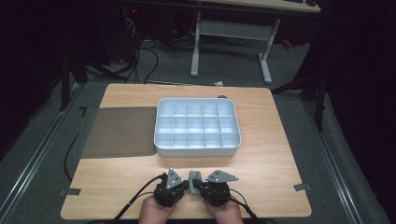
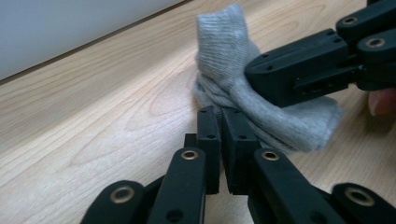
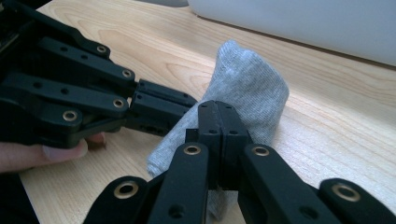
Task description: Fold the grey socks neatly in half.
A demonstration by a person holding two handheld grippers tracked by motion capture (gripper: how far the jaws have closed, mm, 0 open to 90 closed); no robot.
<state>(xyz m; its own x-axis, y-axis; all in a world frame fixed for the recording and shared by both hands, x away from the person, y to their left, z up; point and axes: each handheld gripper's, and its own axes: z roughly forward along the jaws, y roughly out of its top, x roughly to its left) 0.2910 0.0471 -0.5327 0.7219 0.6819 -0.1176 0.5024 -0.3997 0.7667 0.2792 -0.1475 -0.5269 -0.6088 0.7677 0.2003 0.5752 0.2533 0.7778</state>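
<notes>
Meeting tip to tip low over the table, left tongs and right tongs both pinching grey sock

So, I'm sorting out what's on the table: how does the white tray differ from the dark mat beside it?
The white tray is a raised box with walls, split into many small compartments; the dark mat lies flat and undivided. The tray is pale and bright, the mat grey-brown and dull. The tray sits mid-table, the mat at its left, reaching the table's left edge. Both are rectangular with rounded corners, and nothing lies on or in either.
</notes>
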